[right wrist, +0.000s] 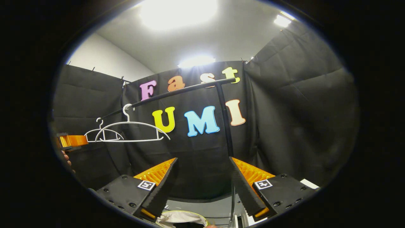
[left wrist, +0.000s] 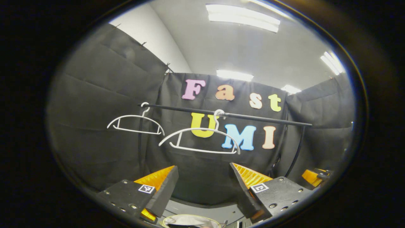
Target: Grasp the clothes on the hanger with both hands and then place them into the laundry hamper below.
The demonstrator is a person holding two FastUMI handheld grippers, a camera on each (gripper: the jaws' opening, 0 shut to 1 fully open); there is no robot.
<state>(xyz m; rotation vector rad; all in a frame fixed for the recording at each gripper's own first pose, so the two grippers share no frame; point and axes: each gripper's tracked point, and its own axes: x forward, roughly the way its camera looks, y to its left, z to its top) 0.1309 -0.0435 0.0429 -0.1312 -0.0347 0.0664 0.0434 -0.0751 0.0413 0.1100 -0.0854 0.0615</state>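
Two bare white hangers [left wrist: 199, 139] [left wrist: 136, 124] hang on a black rail [left wrist: 227, 114]; no garment is on either. My left gripper [left wrist: 204, 171] stands open below the nearer hanger, nothing between its fingers. The hamper's rim [left wrist: 190, 219] with pale cloth inside peeks out at the bottom edge, under the fingers. In the right gripper view the same hangers [right wrist: 129, 130] hang at the left on the rail [right wrist: 177, 91]. My right gripper [right wrist: 203, 164] is open and empty, with the hamper [right wrist: 180, 218] and light cloth below it. The left gripper [right wrist: 71, 141] and a hand show at the far left.
A black upright post [right wrist: 225, 120] holds the rail at the right end. Another post [left wrist: 140, 142] stands under the rail's left end. Black cloth walls close the booth on all sides. The right gripper [left wrist: 314, 177] shows at the lower right of the left gripper view.
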